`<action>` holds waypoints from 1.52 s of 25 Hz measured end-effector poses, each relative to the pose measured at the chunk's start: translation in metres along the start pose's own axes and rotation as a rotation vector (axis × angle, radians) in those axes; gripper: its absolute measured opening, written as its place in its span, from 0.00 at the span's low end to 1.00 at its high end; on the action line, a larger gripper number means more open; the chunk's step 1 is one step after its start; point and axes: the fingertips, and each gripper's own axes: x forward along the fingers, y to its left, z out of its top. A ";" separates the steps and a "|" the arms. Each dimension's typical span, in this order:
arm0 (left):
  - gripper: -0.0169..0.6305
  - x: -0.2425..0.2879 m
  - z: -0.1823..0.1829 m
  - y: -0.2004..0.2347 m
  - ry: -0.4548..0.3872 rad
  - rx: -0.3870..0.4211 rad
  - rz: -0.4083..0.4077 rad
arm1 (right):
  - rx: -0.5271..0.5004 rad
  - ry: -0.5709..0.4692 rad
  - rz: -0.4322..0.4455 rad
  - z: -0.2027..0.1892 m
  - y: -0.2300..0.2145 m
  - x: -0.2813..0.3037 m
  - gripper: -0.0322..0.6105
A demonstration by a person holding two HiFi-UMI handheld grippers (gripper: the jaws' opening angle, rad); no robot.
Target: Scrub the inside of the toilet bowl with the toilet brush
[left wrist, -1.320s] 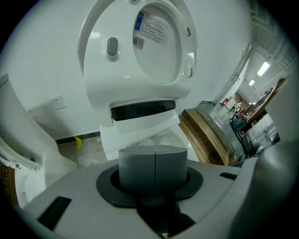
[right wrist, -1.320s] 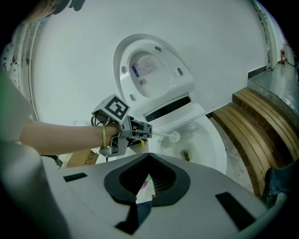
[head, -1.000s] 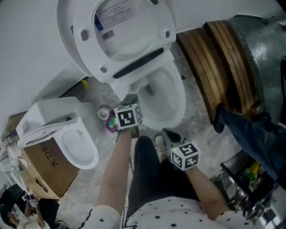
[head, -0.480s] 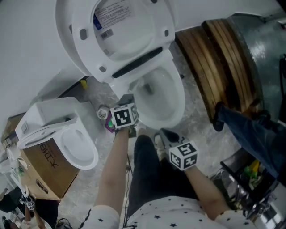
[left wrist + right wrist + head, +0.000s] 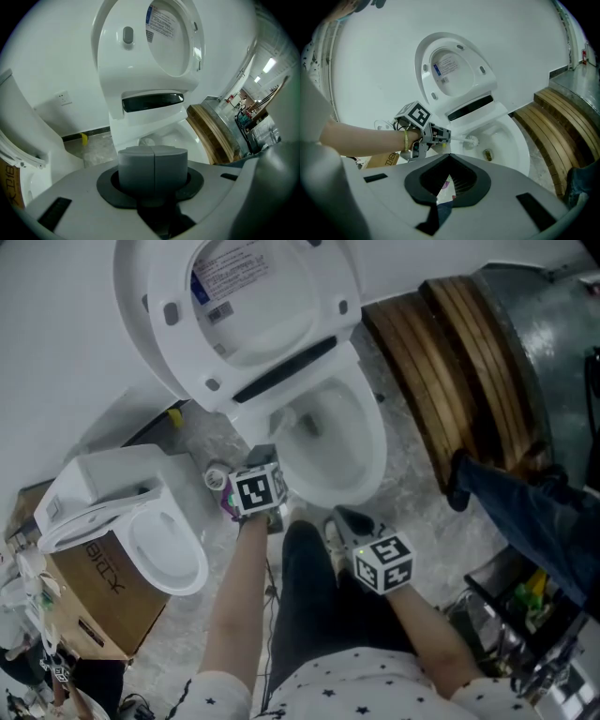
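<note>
Scrubbing is judged barely begun: toilet brush (image 5: 471,140) clamped in left gripper (image 5: 446,136), head at toilet bowl (image 5: 513,136) rim; right gripper (image 5: 354,524) spread wide, empty.

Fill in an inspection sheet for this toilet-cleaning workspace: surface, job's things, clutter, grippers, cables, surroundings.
Surface: speckled grey floor.
Job's things: toilet bowl with seat and lid raised; toilet brush, its head inside the bowl.
Clutter: small bottle and purple item at the bowl's base.
Grippers: left gripper shut on the toilet brush; right gripper open, empty.
Cables: thin dark wires at the left gripper's back end.
Surroundings: white wall; second toilet on a cardboard box; stacked wooden boards.
</note>
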 end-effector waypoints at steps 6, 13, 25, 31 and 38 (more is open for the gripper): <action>0.26 -0.005 -0.020 0.001 0.033 -0.005 0.010 | 0.002 -0.010 0.002 0.003 0.001 -0.002 0.06; 0.26 -0.015 -0.037 -0.004 0.053 0.019 0.015 | -0.001 -0.018 0.001 0.005 0.003 -0.008 0.06; 0.26 -0.027 -0.067 -0.018 0.091 0.058 0.003 | 0.011 -0.035 -0.008 0.005 0.002 -0.018 0.06; 0.26 -0.033 -0.084 -0.027 0.115 0.086 -0.008 | 0.016 -0.044 -0.019 0.003 -0.001 -0.023 0.06; 0.26 -0.038 -0.106 -0.047 0.145 0.121 -0.036 | 0.031 -0.062 -0.027 0.001 -0.003 -0.030 0.06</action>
